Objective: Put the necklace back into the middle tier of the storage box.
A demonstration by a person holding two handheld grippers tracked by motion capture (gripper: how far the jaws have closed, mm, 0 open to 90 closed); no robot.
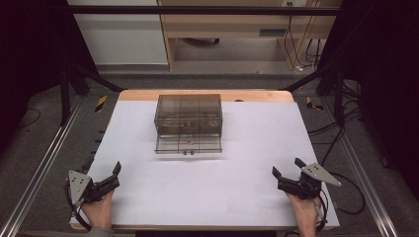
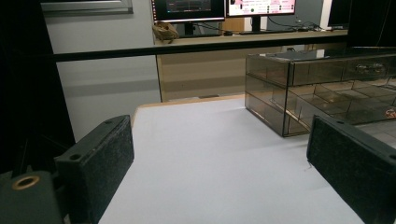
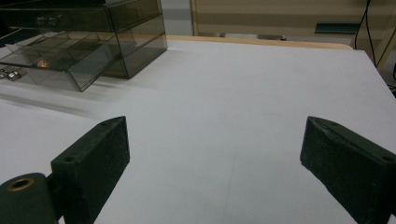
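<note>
A smoky transparent drawer box (image 1: 188,118) stands at the far middle of the white table (image 1: 207,187). Its bottom drawer (image 1: 188,144) is pulled out toward me, with two small knobs on its front and a small orange object (image 1: 189,142) inside. That orange object (image 3: 42,63) lies in a drawer compartment in the right gripper view. My left gripper (image 1: 112,177) rests open at the near left of the table, well short of the box (image 2: 322,88). My right gripper (image 1: 286,169) rests open at the near right. Nothing is between either pair of jaws.
The table has a wooden far edge (image 1: 207,94). Metal rails (image 1: 44,158) run along both sides. Cables (image 1: 341,133) lie on the floor to the right. A desk with monitors (image 2: 224,7) stands beyond the table.
</note>
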